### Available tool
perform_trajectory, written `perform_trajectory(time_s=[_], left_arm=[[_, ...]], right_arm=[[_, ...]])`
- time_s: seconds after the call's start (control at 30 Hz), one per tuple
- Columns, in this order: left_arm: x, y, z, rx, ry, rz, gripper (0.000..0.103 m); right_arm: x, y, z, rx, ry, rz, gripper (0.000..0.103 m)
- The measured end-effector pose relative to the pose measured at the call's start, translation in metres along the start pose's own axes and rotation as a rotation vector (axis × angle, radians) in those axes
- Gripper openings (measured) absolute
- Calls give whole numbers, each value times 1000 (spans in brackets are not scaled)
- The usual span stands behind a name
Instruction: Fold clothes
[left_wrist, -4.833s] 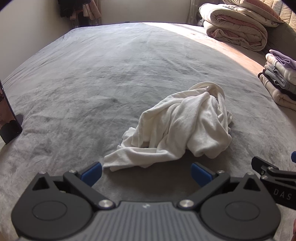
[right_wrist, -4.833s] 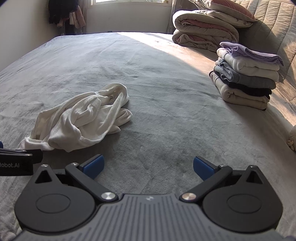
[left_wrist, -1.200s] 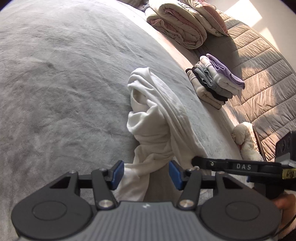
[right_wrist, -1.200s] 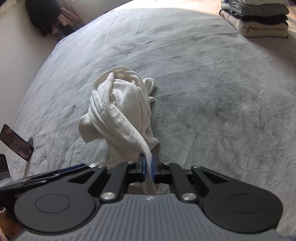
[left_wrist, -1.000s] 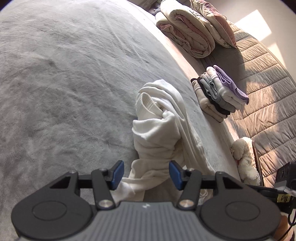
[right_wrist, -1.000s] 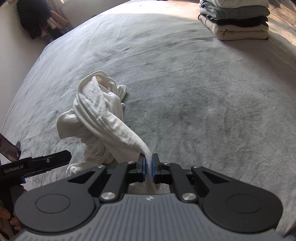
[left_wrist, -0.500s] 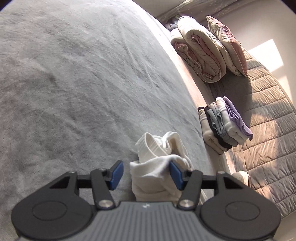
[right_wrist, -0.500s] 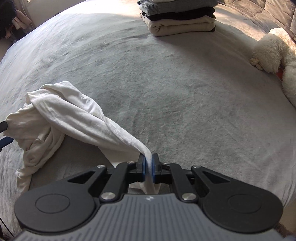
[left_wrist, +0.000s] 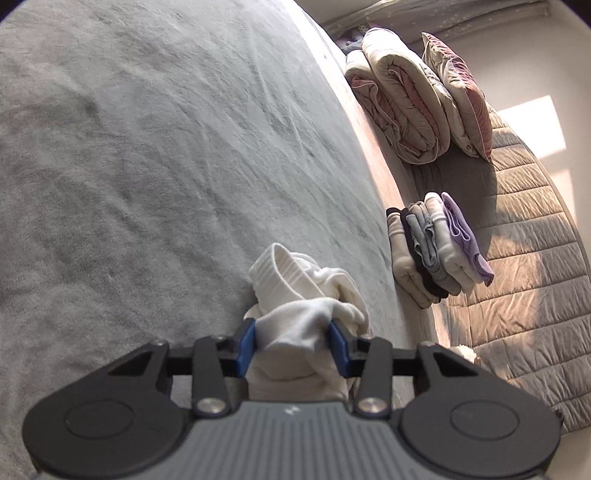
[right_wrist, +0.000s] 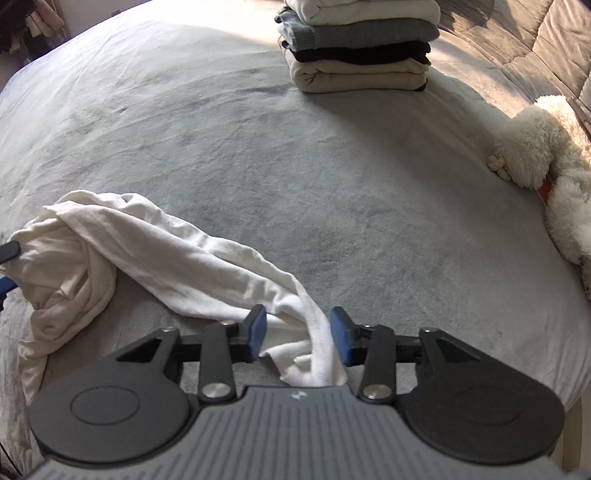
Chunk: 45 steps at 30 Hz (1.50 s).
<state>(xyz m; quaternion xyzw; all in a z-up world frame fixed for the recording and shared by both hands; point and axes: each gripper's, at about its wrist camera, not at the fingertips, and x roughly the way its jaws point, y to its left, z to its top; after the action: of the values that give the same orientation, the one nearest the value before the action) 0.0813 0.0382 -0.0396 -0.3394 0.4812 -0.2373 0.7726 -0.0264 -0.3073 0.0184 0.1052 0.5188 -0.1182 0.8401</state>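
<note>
White shirt is being stretched out flat near the bed's front edge: bunched end clamped by left gripper, right gripper just opened, cloth loose between.

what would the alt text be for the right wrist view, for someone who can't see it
The right gripper, its jaws just opened, straddles a strip of a crumpled white garment on a grey bed cover. Behind are a stack of folded clothes and a fluffy white toy at right.
</note>
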Motion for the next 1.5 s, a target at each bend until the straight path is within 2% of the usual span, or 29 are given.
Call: perform_trajectory(time_s=[0.07, 0.17, 0.37, 0.53, 0.6, 0.67, 0.73, 0.83, 1.03, 1.2, 1.33, 1.37, 1.43, 1.47, 1.5], left_arm=[[-4, -4, -5, 43, -6, -2, 27], [-9, -9, -13, 125, 2, -18, 21], [-12, -15, -33, 251, 70, -24, 20], [-7, -21, -54, 356, 190, -5, 20], [-5, -19, -58, 358, 222, 5, 21], [-8, -17, -58, 350, 228, 4, 34], [-13, -16, -53, 334, 209, -11, 41], [-27, -13, -40, 306, 155, -29, 44], [-44, -2, -13, 186, 37, -42, 45], [-37, 12, 1, 30, 5, -43, 45], [-26, 20, 2, -56, 16, -5, 43], [-24, 21, 2, -68, 19, 8, 41], [-20, 21, -2, -69, 25, 51, 26], [-20, 19, -4, -54, 19, 71, 24], [-21, 18, -5, -38, 12, 91, 17]], right_arm=[[-4, 12, 8, -2, -27, 61, 51], [-4, 32, 14, 14, -64, 185, 54], [3, 70, 16, -23, -157, 395, 54], [16, 86, 13, -71, -209, 482, 54], [24, 91, 12, -80, -200, 522, 54], [26, 96, 10, -97, -199, 567, 54], [25, 101, 9, -128, -216, 599, 54], [18, 109, 6, -176, -267, 629, 54], [21, 117, 4, -195, -277, 689, 54], [24, 129, -7, -290, -260, 650, 52], [27, 133, -17, -387, -218, 584, 39], [30, 133, -19, -403, -191, 567, 39], [34, 131, -22, -409, -142, 543, 39], [36, 129, -23, -402, -124, 536, 39], [36, 127, -24, -399, -110, 530, 39]])
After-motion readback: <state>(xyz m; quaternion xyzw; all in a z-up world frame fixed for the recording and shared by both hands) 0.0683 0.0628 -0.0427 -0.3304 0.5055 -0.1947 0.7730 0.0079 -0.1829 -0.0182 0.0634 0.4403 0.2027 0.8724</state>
